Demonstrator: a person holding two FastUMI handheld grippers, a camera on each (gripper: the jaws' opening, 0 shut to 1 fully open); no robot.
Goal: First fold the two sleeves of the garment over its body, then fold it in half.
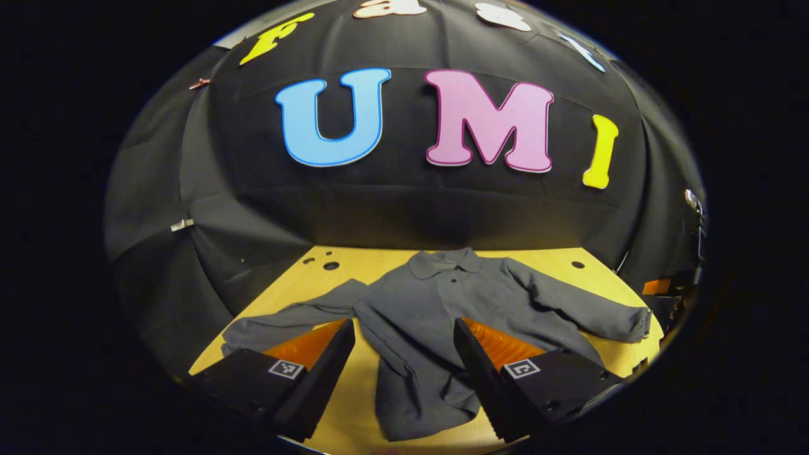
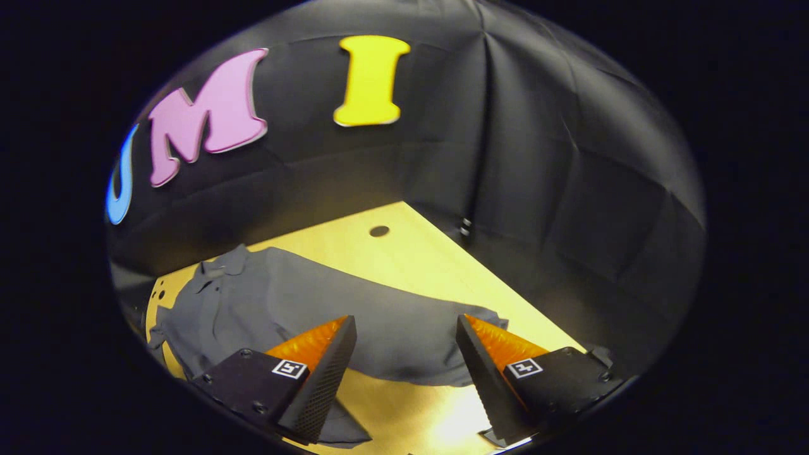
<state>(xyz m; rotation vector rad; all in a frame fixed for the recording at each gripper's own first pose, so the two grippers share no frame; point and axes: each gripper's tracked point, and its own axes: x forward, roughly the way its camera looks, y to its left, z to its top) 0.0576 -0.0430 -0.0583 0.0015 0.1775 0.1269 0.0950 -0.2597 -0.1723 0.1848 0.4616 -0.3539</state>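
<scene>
A grey long-sleeved collared shirt (image 1: 430,316) lies flat on the yellow wooden table (image 1: 354,404), collar toward the far wall, both sleeves spread out sideways. My left gripper (image 1: 404,332) hovers open above the shirt's lower body, with one sleeve (image 1: 297,316) running off past its left finger and the other sleeve (image 1: 588,309) stretching right. In the right gripper view the same shirt (image 2: 265,303) lies to the left, and its outstretched sleeve (image 2: 404,335) passes under my right gripper (image 2: 404,328), which is open above the sleeve near the cuff.
Black cloth walls close the table's far and side edges. Small round holes (image 1: 330,266) (image 2: 379,231) dot the tabletop near the back. Bare table (image 2: 417,259) lies behind the sleeve. Some orange and black equipment (image 1: 663,291) sits off the table's right edge.
</scene>
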